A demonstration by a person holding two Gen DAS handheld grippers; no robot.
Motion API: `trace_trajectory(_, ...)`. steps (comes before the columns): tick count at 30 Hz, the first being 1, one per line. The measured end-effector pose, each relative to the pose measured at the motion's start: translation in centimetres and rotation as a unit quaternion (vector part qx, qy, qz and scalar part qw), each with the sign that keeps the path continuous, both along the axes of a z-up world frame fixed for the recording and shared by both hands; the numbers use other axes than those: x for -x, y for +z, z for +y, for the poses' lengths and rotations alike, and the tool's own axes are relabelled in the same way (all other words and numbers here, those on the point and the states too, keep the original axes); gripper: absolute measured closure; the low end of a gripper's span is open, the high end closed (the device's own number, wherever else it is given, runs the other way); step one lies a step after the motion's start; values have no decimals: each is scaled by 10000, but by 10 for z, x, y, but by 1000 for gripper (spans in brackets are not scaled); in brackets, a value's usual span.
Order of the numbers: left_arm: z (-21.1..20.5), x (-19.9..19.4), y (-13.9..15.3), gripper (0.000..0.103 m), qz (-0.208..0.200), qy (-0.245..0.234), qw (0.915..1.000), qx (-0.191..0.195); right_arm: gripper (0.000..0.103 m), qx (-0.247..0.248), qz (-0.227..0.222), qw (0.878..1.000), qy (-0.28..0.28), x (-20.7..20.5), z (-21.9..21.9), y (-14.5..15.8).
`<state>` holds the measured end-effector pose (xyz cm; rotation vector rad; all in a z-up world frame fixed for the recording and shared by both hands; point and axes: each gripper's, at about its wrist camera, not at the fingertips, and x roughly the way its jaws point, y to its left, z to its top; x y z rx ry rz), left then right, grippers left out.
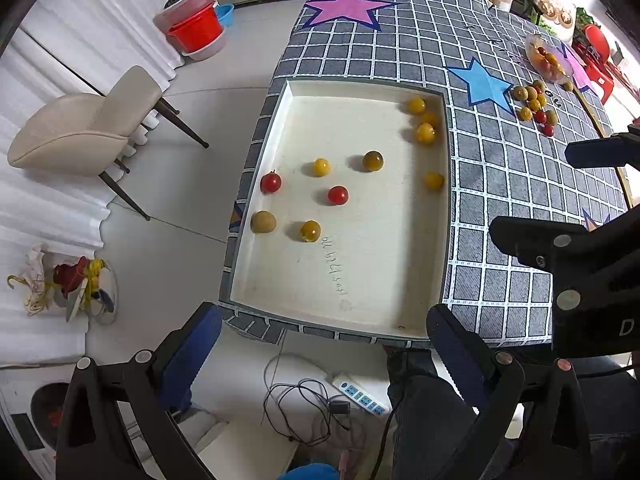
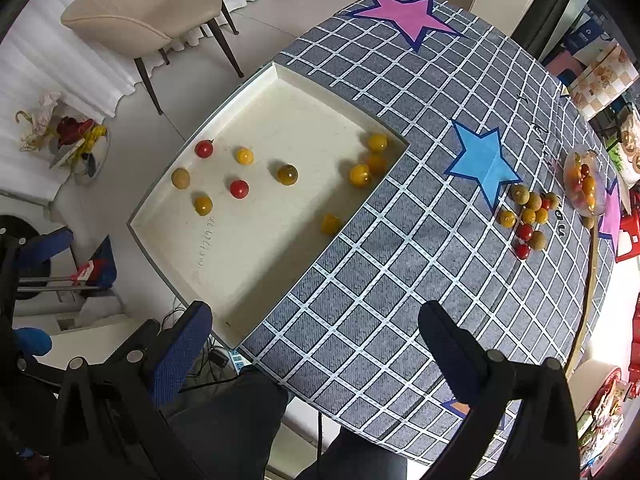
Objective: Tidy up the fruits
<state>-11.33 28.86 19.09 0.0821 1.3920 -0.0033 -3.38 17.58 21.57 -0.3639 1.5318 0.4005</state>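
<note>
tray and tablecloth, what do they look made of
Tray: probably plastic or coated board, though foam is possible; cream, matte, with thin upright walls and handwriting inked on the floor. Tablecloth: looks like woven fabric, grey with a white grid, showing a denim-like grain and draping softly over the table edge.

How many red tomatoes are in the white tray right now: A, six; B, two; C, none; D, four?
B: the tray holds two red tomatoes, one near its far left edge and one nearer the middle; the rest of its fruit is yellow or brownish.
</note>
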Motion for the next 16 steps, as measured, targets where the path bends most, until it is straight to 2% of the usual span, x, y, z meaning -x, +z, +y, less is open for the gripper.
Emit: trace_trajectory(16,3,-3,1,0,-38,37,9999,131,0,-4,29,10000,-35,-1,-2,-3)
